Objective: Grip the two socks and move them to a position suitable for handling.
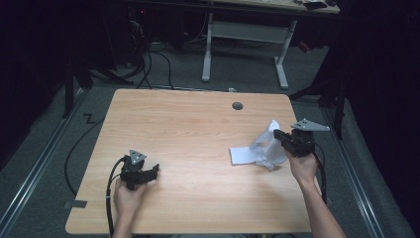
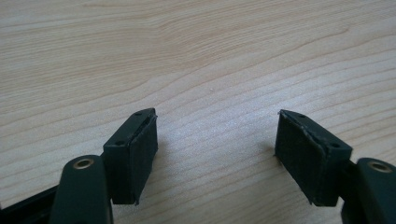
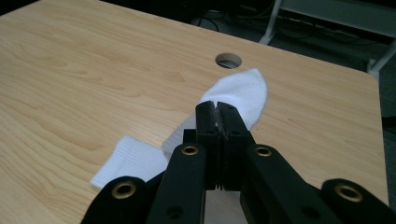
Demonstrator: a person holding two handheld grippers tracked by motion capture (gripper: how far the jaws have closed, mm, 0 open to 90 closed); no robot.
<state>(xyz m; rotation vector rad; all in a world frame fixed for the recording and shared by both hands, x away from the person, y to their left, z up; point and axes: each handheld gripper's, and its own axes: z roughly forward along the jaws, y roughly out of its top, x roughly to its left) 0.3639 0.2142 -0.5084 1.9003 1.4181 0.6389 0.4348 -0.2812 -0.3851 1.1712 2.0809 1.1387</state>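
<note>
The place reads as a lab or recording studio rather than a home. A pale wood-grain worktop point(image 1: 198, 148) with a round cable hole point(image 1: 237, 105) stands on grey carpeted floor point(image 1: 49, 148), ringed by darkness and black drapes. Black cables point(image 1: 148, 64) snake across the floor towards dim equipment at the back. A second white-legged desk point(image 1: 245, 44) stands behind, and metal floor rails point(image 1: 34, 168) run along both sides.
</note>
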